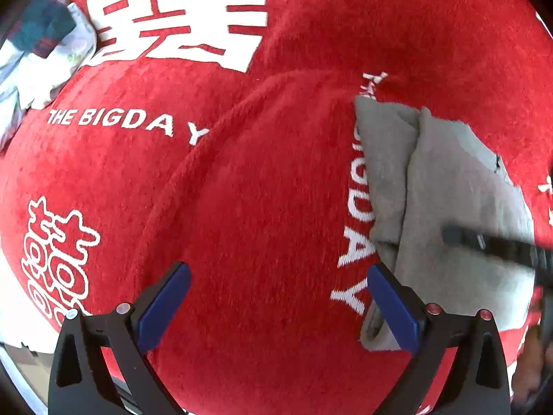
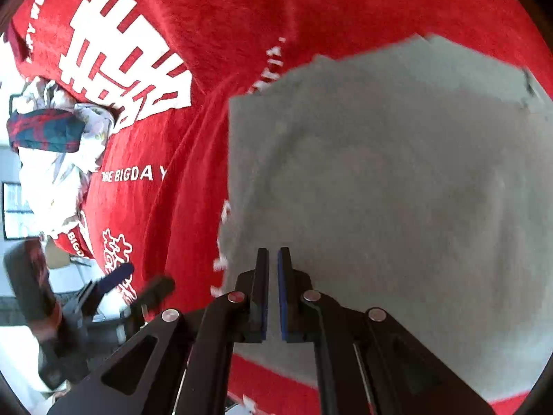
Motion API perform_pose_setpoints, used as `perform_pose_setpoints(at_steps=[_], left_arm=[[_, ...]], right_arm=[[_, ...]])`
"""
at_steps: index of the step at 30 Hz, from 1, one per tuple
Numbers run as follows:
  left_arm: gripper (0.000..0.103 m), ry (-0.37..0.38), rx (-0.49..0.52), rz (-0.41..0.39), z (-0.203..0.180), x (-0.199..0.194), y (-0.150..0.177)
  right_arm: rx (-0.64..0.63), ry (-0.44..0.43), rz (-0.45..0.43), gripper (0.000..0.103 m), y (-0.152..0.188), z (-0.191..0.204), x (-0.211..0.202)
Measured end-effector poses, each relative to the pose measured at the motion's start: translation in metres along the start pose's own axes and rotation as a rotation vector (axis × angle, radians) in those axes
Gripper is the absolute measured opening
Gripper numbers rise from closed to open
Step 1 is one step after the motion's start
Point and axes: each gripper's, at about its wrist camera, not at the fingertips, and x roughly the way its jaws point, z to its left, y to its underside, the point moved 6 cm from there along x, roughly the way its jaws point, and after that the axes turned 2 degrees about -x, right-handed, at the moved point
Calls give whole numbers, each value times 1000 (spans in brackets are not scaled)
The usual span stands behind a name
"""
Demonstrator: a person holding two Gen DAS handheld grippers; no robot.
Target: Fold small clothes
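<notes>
From my left wrist, my left gripper (image 1: 278, 306) stands wide open and empty over the red blanket (image 1: 214, 207), with the grey garment (image 1: 446, 186) already doubled over just to its right. From my right wrist, my right gripper (image 2: 273, 294) is closed, holding nothing I can see, above that garment (image 2: 380, 190); I judge 1 fold is done, and the heap of unfolded clothes (image 2: 58, 145) at the blanket's edge remains.
</notes>
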Motion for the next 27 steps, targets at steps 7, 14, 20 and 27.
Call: perform_pose_setpoints(at_steps=[7, 14, 20, 27], left_arm=[[102, -23, 10, 82, -8, 12, 0], [102, -5, 80, 69, -25, 7, 7], [102, -24, 126, 92, -39, 13, 6], [102, -24, 165, 111, -51, 14, 7]], right_arm=[[103, -36, 9, 7, 49, -25, -25], [259, -90, 3, 62, 92, -57, -39], [382, -123, -10, 70, 112, -78, -39], [495, -197, -54, 71, 121, -92, -36]])
